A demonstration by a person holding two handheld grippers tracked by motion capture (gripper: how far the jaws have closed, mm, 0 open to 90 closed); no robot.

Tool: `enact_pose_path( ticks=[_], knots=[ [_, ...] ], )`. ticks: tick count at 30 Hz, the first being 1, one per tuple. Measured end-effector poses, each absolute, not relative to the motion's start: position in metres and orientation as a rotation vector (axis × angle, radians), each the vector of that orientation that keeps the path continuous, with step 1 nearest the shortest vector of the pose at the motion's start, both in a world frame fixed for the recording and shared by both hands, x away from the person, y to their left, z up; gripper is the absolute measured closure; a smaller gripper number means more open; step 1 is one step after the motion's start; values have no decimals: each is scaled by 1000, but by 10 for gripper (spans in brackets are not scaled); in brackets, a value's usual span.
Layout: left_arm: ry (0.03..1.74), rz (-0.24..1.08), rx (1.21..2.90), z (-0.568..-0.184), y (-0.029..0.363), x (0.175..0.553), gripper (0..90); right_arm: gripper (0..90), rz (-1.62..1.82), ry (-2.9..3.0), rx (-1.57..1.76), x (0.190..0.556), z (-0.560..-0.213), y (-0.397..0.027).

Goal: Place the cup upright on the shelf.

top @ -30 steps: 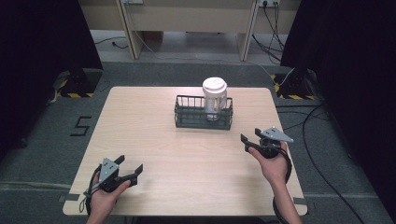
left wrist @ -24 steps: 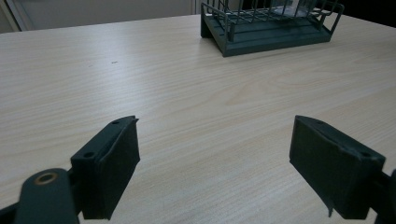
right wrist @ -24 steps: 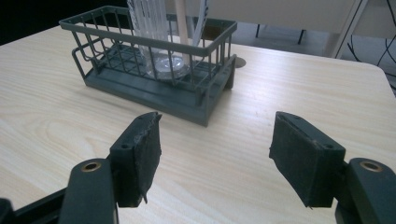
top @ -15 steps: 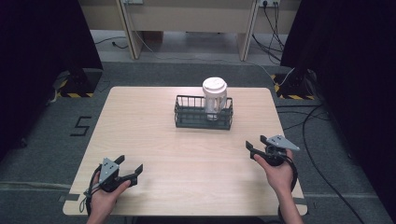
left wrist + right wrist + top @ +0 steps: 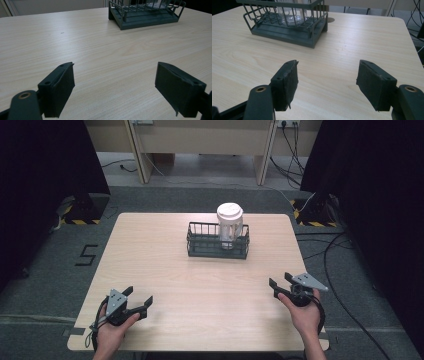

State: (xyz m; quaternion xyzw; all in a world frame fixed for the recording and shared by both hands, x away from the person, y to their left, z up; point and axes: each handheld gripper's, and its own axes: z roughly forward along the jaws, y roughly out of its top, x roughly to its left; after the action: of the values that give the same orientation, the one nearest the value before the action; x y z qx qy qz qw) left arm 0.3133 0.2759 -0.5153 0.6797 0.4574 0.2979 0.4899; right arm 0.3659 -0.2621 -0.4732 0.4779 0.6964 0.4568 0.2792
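Tabletop (image 5: 200, 285): pale wood-grain laminate, rectangular with rounded corners, bare over most of its area; a fine grain and a small dark speck are seen in the left gripper view.

Wire basket (image 5: 218, 240): dark green-grey, rectangular, set well ahead of both grippers near the far edge of the tabletop, ahead and to the right of the left gripper, ahead and to the left of the right gripper. Its solid base and barred walls are seen in both gripper views.

Cup (image 5: 230, 224): white-lidded, translucent, upright, stood inside the right part of the basket; its clear lower body is seen through the bars in the right gripper view.

Left gripper (image 5: 141, 301): held low over the near left corner of the tabletop, jaws spread wide, nothing between them.

Right gripper (image 5: 281, 284): held over the near right edge, jaws spread wide, nothing between them.

Floor (image 5: 60, 270): grey carpet, marked with a black figure "5" (image 5: 88, 255) left of the tabletop. Black-and-yellow striped bases (image 5: 80, 221) are placed at both sides. Loose cables (image 5: 345, 265) are trailed at the right. Dark curtains (image 5: 45, 175) are hung at left and right; pale furniture legs (image 5: 139, 150) are seen behind.
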Motion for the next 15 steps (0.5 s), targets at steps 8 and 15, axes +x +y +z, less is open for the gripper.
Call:
enact_pose_path(
  ticks=[8,15],
  knots=[
    [1113,726,1652,-515,276,313,153,336,1220,1851,1305,356,-482,-271],
    [1116,729,1650,-515,276,313,152,335,1224,1829,1319,348,-488,-277]
  ],
)
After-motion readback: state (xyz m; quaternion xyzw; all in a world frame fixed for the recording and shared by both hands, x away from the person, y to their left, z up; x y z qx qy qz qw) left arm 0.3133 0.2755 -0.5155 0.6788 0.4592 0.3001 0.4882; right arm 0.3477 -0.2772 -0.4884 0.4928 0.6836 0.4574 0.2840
